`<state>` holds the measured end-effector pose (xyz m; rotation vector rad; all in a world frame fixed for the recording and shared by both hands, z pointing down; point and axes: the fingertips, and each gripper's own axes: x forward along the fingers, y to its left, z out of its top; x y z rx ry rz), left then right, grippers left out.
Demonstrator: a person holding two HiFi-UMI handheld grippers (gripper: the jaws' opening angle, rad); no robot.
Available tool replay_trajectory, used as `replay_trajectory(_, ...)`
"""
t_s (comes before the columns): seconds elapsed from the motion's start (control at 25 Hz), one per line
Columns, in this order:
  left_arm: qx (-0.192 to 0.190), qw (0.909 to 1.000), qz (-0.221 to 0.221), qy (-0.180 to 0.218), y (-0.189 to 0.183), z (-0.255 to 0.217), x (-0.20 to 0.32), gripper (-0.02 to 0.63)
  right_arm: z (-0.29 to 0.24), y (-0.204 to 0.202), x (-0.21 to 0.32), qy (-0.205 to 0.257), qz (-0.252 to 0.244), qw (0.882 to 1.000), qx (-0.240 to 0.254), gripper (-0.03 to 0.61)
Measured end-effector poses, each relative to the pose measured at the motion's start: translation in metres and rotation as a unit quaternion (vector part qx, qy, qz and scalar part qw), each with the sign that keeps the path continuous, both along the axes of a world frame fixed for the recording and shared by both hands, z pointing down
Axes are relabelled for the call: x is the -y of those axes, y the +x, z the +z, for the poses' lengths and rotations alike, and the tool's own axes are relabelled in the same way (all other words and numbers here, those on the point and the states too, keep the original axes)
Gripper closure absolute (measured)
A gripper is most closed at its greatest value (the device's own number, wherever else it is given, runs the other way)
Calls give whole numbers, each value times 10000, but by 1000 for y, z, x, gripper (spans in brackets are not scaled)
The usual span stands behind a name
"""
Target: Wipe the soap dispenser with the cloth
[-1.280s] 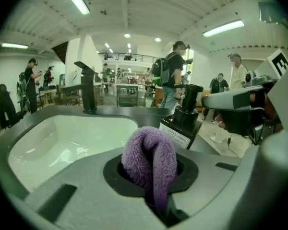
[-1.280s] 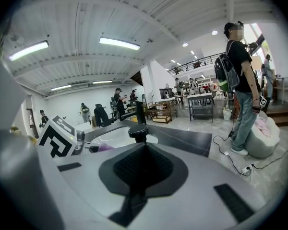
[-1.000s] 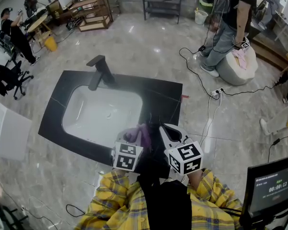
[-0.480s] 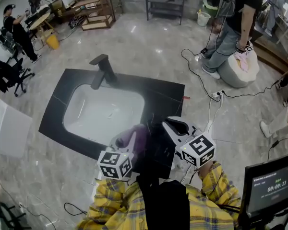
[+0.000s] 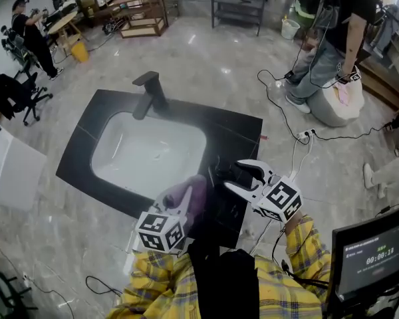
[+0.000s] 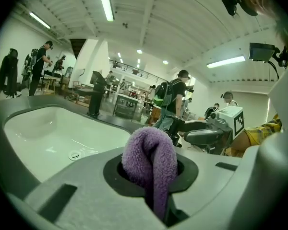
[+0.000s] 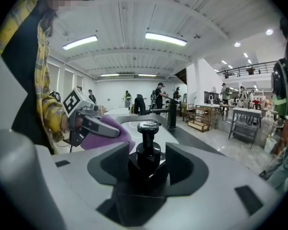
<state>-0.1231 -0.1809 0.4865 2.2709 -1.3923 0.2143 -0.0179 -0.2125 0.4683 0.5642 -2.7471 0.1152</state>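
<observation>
A black pump soap dispenser [image 7: 148,150] stands upright on the dark counter, right between the jaws of my right gripper [image 7: 148,169]. Those jaws have just been opening and stand open, their pads off the bottle. In the head view the right gripper [image 5: 238,176] shows spread wide at the counter's near right. My left gripper [image 5: 179,203] is shut on a folded purple cloth [image 6: 151,157], which bulges out of its jaws. The cloth [image 7: 111,131] hangs just left of the dispenser, apart from it.
A white basin [image 5: 146,155] is set in the black counter [image 5: 243,131], with a black faucet [image 5: 151,88] at its far side. Cables [image 5: 289,121] trail on the marble floor to the right. A person [image 5: 332,25] stands at the far right, and a monitor [image 5: 369,258] is at the near right.
My right gripper's jaws have gone from shut to wide open and its cube has shifted right. The left gripper with the cloth has drawn a little toward me and rolled.
</observation>
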Motion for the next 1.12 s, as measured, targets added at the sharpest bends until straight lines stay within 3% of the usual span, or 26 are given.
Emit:
replay_trajectory(0.28,154,9999,70,9,-1,-6,-7,571,9,-18,4,210,-607,9965,-529,367)
replay_trajectory(0.64,162,9998,118,-94,-1,-2,-7,571,13,-30,2,32,-1549,9833,-959,359)
replay_trajectory(0.84,153,9998,96,-110,-3,-3,-9,571,12,-31,2,-78,-1417,9860,-879,383)
replay_trajectory(1.12,154,9999,21,-72,-5,-6,-9,571,9,-36,5,-102,-662,9958,-622,385)
